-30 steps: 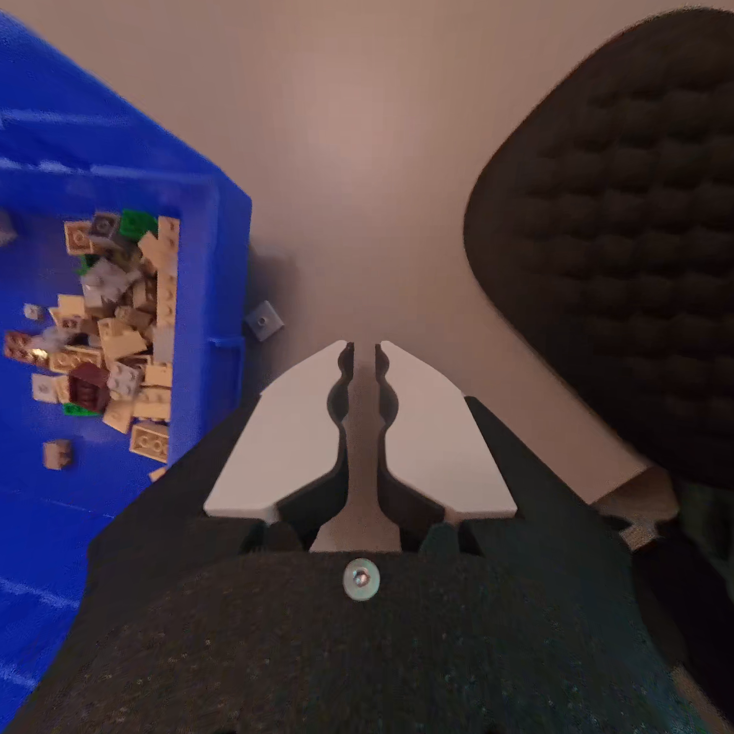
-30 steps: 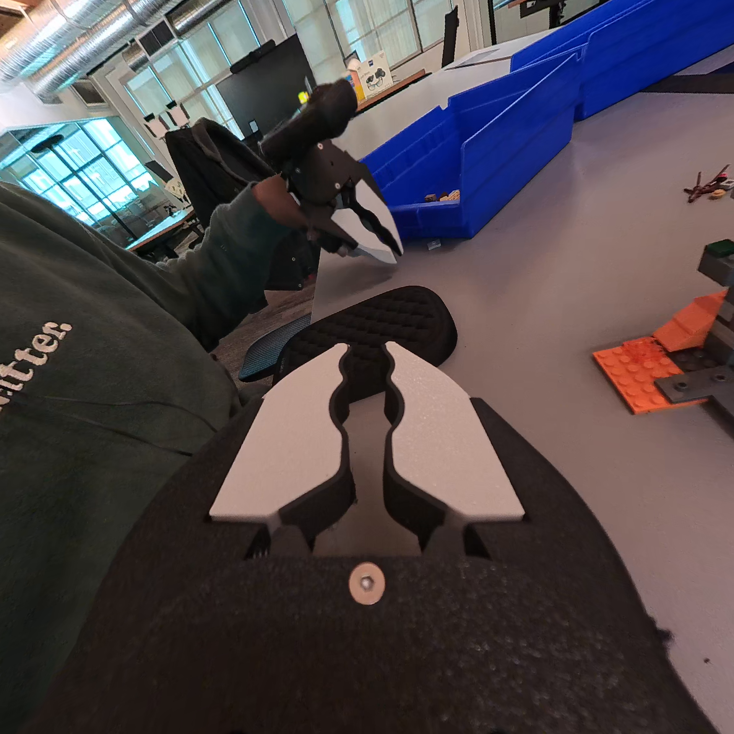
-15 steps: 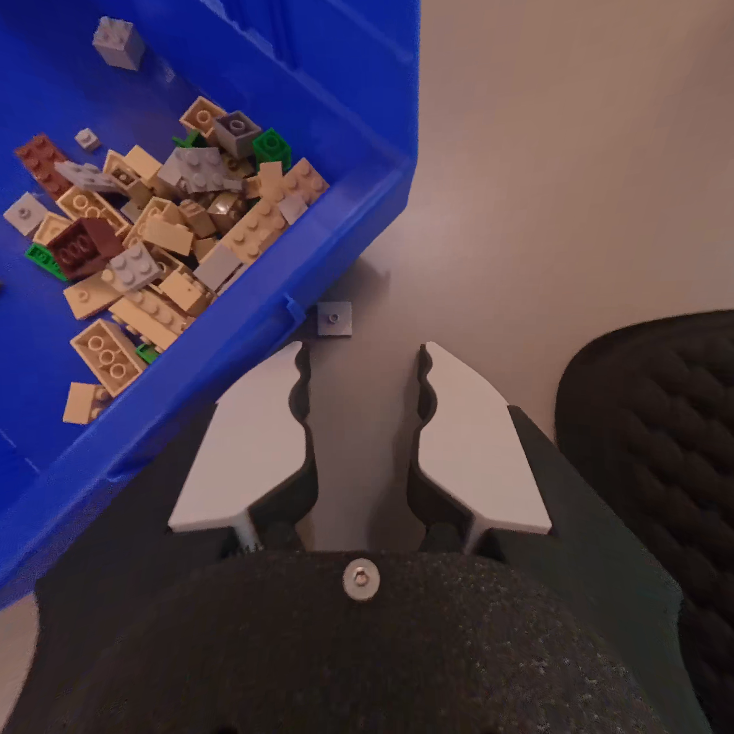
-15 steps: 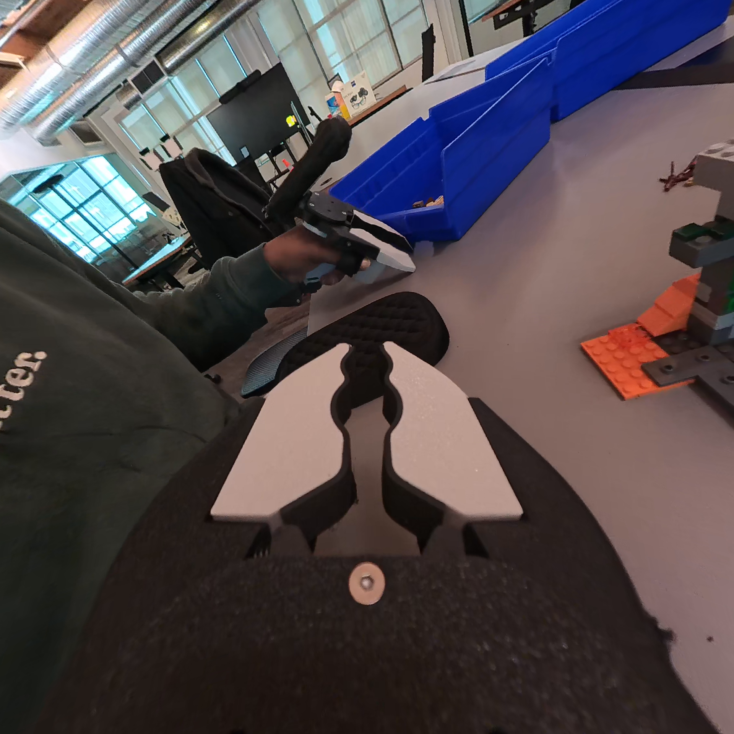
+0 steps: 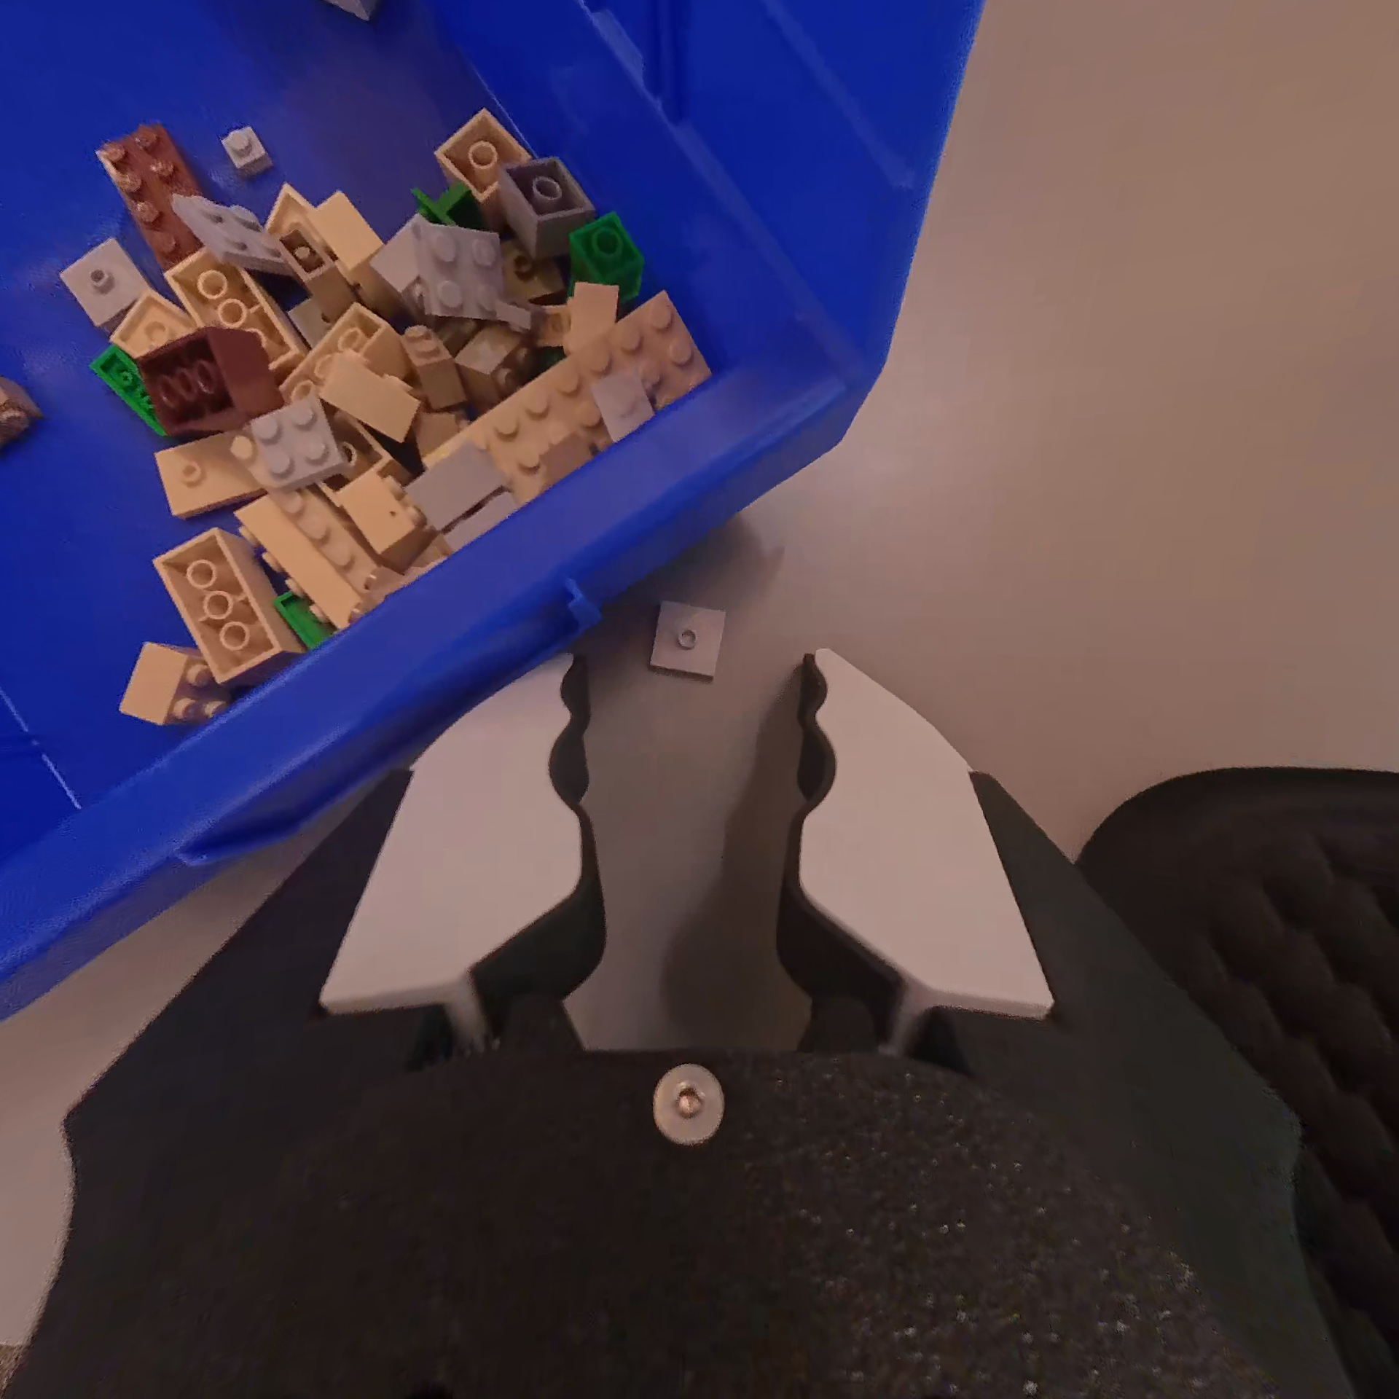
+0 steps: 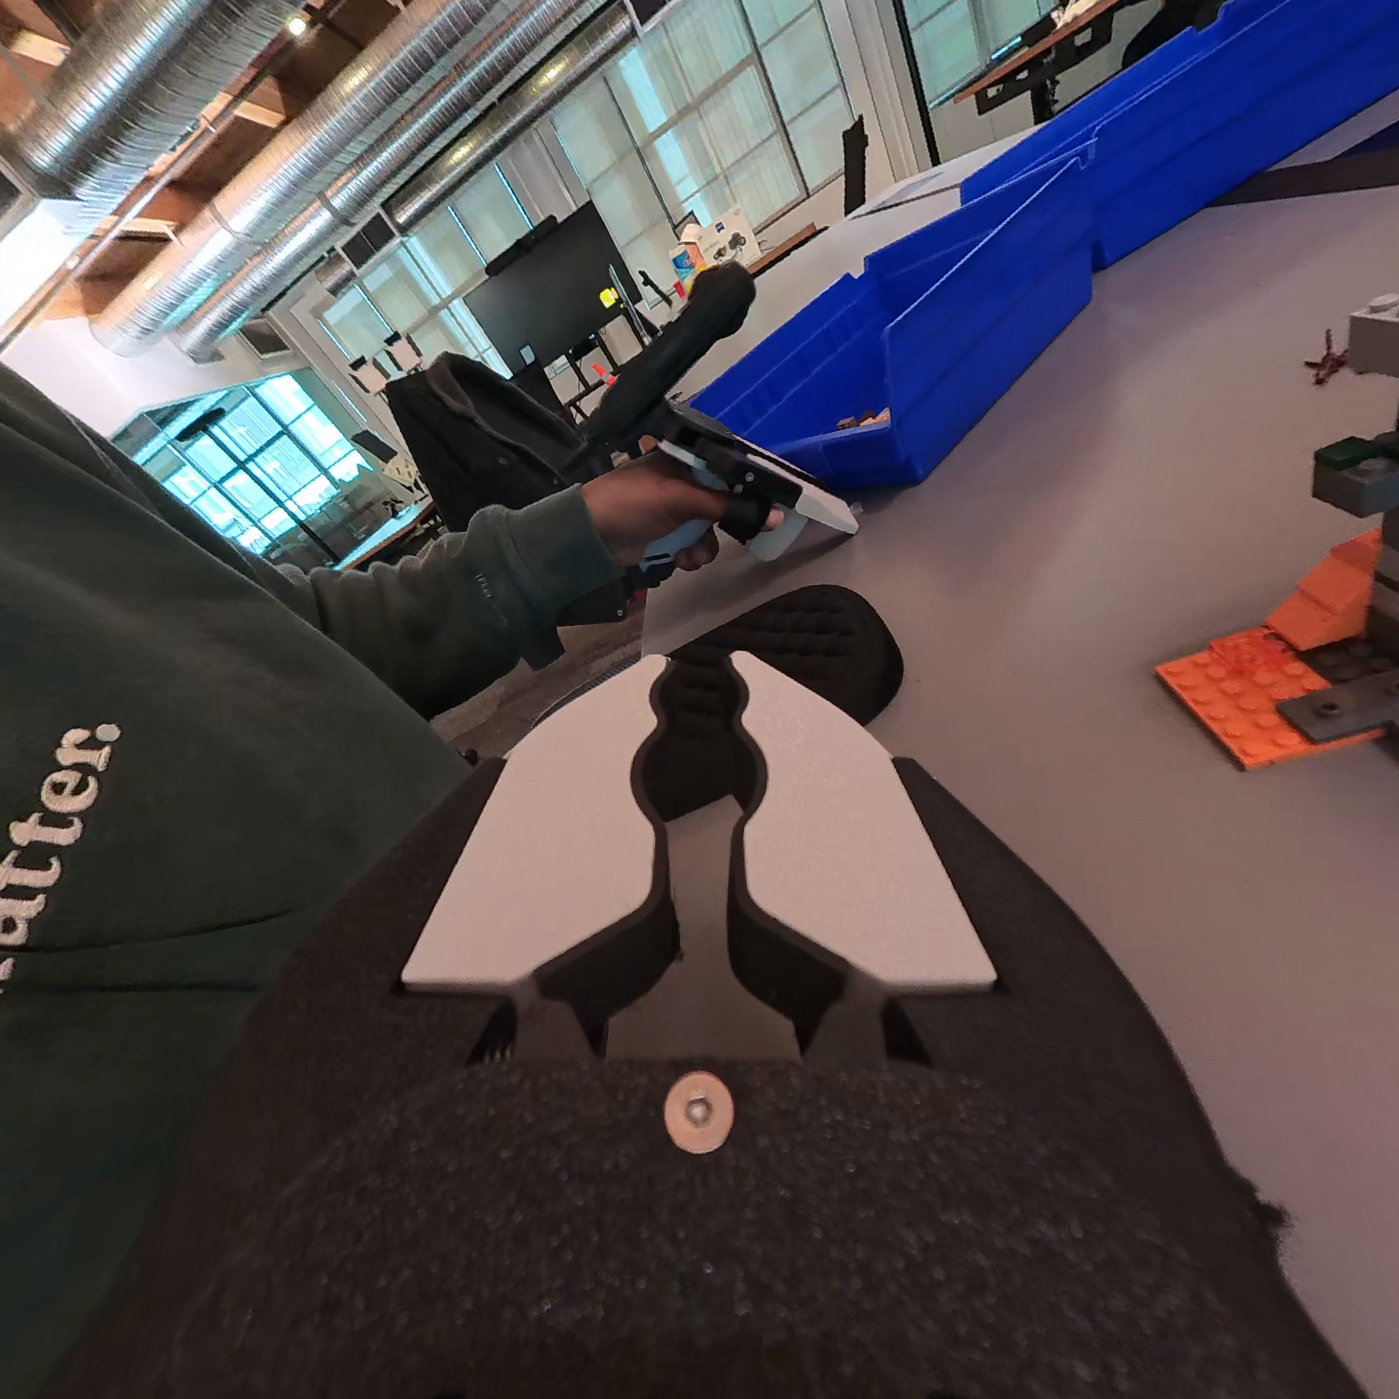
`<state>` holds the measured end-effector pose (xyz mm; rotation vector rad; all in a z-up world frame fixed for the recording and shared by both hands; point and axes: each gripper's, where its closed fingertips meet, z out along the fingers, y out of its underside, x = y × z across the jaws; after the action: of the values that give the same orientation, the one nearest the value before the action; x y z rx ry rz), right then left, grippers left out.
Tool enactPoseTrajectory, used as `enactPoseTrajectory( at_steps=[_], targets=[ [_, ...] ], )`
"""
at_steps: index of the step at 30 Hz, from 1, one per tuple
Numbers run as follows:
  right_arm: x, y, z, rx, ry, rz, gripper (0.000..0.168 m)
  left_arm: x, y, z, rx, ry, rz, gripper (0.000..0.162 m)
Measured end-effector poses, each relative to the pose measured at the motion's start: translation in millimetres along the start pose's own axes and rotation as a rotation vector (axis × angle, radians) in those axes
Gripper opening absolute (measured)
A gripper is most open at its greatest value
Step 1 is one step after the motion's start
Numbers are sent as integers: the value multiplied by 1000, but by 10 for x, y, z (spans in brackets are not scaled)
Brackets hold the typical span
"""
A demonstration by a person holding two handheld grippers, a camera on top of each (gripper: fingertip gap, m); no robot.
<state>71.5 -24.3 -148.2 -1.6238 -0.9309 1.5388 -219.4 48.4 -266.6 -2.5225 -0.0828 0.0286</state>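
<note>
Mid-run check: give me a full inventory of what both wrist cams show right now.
blue bin: one, blue, on the table ahead-left of the left gripper
loose bricks: many, tan, grey, brown, green, inside that bin
small plate: one, grey, on the table just outside the bin, ahead of the left fingertips
pad: one, black, table edge
brick model: one, orange and grey, right
left gripper: open, empty
right gripper: narrowly open, empty

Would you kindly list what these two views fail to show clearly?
- Left wrist view: blue bin is cut off by the top and left edges.
- Right wrist view: brick model is cut off by the right edge.
- Right wrist view: left gripper, side-on, hides the gap between its fingertips.
</note>
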Motion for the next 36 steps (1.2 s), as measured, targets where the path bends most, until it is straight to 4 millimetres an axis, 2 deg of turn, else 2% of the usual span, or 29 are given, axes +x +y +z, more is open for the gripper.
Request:
enactPoseTrajectory(
  at_steps=[2,4,8,11,14,17,21,24,28,30,32,36],
  targets=[
    [-11,-10,-14,9,-3,-1,10,-9,-21,11,-2,-4,-2,43],
    [-13,-21,-31,18,-8,6,10,3,-41,22,-6,-3,23,18],
    [0,-54,-64,44,-8,22,10,8,-38,16,-29,-15,54,15],
    [13,-65,-77,53,-7,31,10,105,24,-38,-50,48,94,16],
    [25,-63,-77,53,-6,36,10,292,32,-211,-13,161,141,15],
    [45,-55,-68,49,-5,48,10,308,-97,-456,43,179,218,15],
    [68,-45,-61,45,2,54,10,54,-443,-721,102,128,289,15],
    [94,-35,-57,41,13,58,9,-259,-729,-783,132,70,299,15],
    [135,-18,-43,33,30,66,9,-571,-920,-628,81,68,286,23],
    [155,-4,-38,28,42,67,10,-664,-949,-532,41,71,290,41],
    [170,4,-35,25,50,67,9,-703,-922,-440,-11,95,294,60],
    [205,17,-31,20,62,78,9,-687,-922,-374,-2,116,319,62]
  ],
)
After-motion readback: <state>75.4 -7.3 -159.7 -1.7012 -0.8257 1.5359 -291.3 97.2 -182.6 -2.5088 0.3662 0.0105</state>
